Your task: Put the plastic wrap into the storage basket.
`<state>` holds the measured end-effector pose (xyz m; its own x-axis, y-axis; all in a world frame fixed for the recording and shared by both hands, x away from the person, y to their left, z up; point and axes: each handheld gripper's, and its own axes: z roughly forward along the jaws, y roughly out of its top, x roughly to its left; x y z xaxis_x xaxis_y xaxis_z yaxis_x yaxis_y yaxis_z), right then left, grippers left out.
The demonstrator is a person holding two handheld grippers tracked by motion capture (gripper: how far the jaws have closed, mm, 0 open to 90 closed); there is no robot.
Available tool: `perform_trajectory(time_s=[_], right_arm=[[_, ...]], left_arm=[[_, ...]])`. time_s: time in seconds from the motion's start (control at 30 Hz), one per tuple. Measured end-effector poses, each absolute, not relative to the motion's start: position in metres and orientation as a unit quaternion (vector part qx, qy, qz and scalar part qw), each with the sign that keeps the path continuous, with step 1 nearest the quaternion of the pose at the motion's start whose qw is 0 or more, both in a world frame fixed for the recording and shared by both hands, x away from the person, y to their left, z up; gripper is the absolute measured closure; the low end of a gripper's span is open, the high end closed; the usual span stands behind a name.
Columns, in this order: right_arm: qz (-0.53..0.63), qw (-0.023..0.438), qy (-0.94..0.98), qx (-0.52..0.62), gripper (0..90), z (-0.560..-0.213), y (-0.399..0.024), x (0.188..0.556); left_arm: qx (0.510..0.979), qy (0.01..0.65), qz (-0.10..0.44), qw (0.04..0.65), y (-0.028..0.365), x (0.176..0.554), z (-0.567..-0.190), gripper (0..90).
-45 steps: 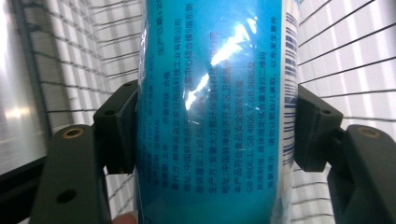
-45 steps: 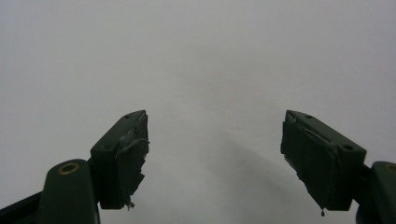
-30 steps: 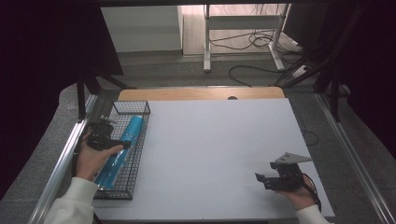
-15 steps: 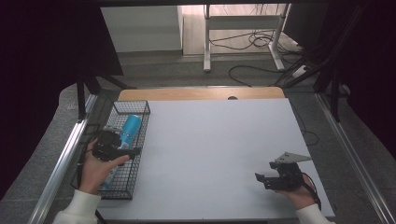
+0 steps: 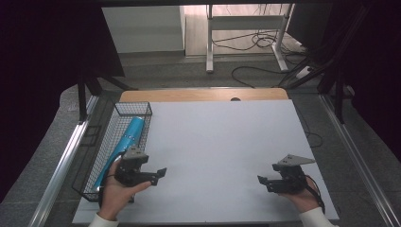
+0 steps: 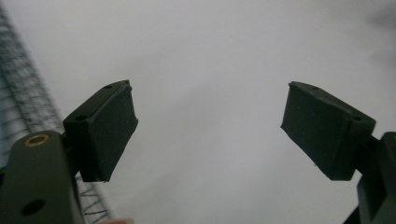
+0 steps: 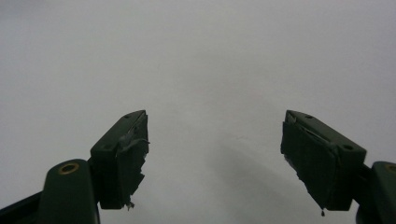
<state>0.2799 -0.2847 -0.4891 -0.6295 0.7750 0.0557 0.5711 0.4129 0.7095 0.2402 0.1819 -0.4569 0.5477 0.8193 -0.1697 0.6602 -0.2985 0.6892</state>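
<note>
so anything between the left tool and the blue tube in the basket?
Only the wire basket wall. The blue tube lies inside it; the left tool, jaws apart and empty after just closing slightly, sits at the basket's near right corner pointing over the white table. The basket is open-topped, so a reach from above looks free.

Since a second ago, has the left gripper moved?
Yes. The left gripper has pulled back from over the wire basket toward the near edge, out over the white table; jaws closing slightly, nothing between them.

High view: overhead, facing forward and down, far off. Gripper views: close, along jaws; shared white bench [image 5: 222,142].
</note>
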Motion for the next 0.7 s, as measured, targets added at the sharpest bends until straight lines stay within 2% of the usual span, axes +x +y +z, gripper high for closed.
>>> perform_trajectory(time_s=[0.3,0.7], right_arm=[[0.359,0.142,0.831,0.4,24.0,-0.49,-0.283,0.28],[0.366,0.143,0.831,0.393,24.0,-0.489,-0.283,0.279]], left_arm=[[0.801,0.456,0.083,0.38,0.161,0.226,-0.486,15.8],[0.793,0.462,0.098,0.386,0.164,0.226,-0.49,15.6]])
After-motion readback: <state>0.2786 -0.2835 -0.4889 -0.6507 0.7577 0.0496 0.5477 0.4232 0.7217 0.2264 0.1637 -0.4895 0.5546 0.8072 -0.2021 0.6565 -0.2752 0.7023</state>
